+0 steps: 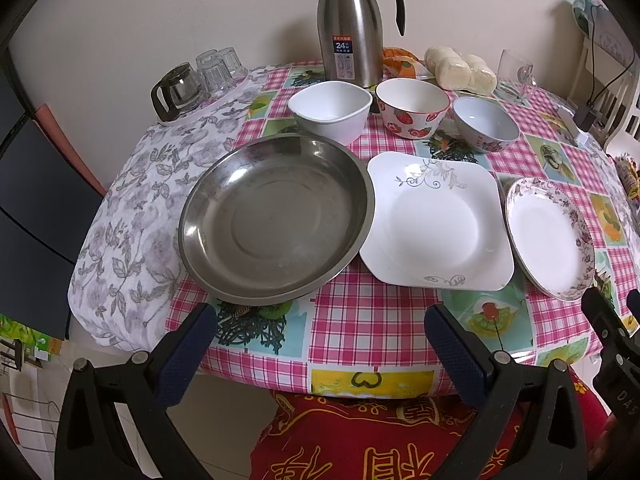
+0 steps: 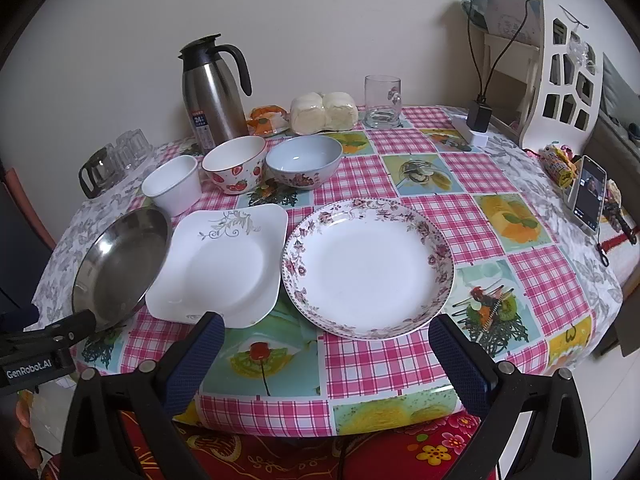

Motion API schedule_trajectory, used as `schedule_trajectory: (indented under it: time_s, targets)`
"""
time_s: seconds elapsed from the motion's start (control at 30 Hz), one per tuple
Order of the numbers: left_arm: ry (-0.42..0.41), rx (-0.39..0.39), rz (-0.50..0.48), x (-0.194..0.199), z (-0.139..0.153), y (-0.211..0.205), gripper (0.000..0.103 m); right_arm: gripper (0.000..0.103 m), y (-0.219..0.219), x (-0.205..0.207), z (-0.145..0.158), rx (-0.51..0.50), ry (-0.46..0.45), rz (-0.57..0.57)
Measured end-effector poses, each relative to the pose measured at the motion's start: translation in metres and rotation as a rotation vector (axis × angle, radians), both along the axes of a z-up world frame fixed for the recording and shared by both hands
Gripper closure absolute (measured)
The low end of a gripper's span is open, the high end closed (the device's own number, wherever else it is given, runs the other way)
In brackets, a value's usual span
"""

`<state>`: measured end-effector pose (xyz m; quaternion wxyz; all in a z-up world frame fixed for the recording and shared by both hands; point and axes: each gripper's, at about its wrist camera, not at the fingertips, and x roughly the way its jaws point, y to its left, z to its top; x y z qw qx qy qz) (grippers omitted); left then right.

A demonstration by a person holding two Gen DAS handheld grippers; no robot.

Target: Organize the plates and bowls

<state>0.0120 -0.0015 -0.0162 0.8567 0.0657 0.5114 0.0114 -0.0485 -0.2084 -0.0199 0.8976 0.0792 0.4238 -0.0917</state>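
Observation:
A steel pan (image 1: pixel 276 220) (image 2: pixel 120 260), a white square plate (image 1: pixel 436 220) (image 2: pixel 220 268) and a round floral plate (image 1: pixel 548 236) (image 2: pixel 368 268) lie in a row on the table. Behind them stand a white bowl (image 1: pixel 332 110) (image 2: pixel 174 184), a strawberry bowl (image 1: pixel 412 108) (image 2: pixel 236 168) and a blue-grey bowl (image 1: pixel 486 124) (image 2: pixel 304 164). My left gripper (image 1: pixel 320 352) is open and empty at the table's near edge, before the pan and square plate. My right gripper (image 2: pixel 326 356) is open and empty before the floral plate.
A steel thermos (image 1: pixel 352 24) (image 2: pixel 212 88), wrapped buns (image 2: pixel 324 112) and a glass mug (image 2: pixel 382 100) stand at the back. A tray with a glass pot and tumblers (image 1: pixel 196 80) is back left. A phone (image 2: pixel 590 194) and a white rack (image 2: pixel 564 76) are at the right.

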Motion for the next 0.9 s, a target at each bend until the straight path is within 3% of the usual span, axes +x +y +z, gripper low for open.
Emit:
schedule_trajectory:
  time_s: [0.4,0.53,0.7,0.9]
  targets:
    - [-0.003,-0.062,0.017,0.008,0.002,0.009,0.0,0.0,0.002,0.004,-0.002,-0.007,0.019,0.007]
    - [-0.071,-0.082,0.072,0.025,0.018,0.017,0.0,0.0,0.004,0.013,0.006,-0.002,0.015,0.018]
    - [-0.131,-0.196,0.14,0.05,0.042,0.033,0.0,0.0,0.008,0.034,0.021,-0.023,-0.008,0.026]
    - [-0.191,-0.224,0.326,0.078,0.061,0.054,0.0,0.0,0.018,0.068,0.047,-0.052,-0.061,0.047]
